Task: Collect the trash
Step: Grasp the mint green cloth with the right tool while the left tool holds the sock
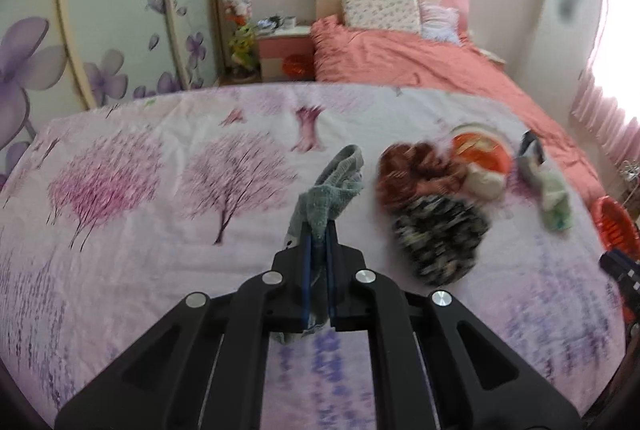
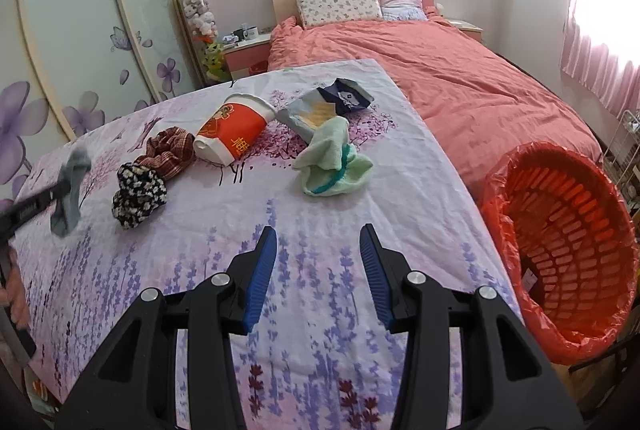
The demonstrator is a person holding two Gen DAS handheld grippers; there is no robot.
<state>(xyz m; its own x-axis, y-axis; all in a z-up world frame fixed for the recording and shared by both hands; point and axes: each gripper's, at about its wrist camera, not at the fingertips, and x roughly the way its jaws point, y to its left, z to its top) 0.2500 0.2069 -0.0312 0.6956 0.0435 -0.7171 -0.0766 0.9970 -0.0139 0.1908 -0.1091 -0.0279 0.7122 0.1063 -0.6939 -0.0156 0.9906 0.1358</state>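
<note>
Both tongs, left [image 1: 319, 230] and right [image 2: 318, 236], are black, with blue ribbed pads inside and silver screws behind.

The floral sheet [image 2: 320, 230] bears two scrunchies [image 2: 152, 177], a paper cup [image 2: 232, 133], wrappers [image 2: 320, 105] and a green cloth [image 2: 332, 161]

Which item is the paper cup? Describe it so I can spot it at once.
On the flowered sheet, look left of the red basket to the scattered items. The paper cup lies on its side between the brown checked cloth and the green cloth; it alone is stiff, red and white.
</note>
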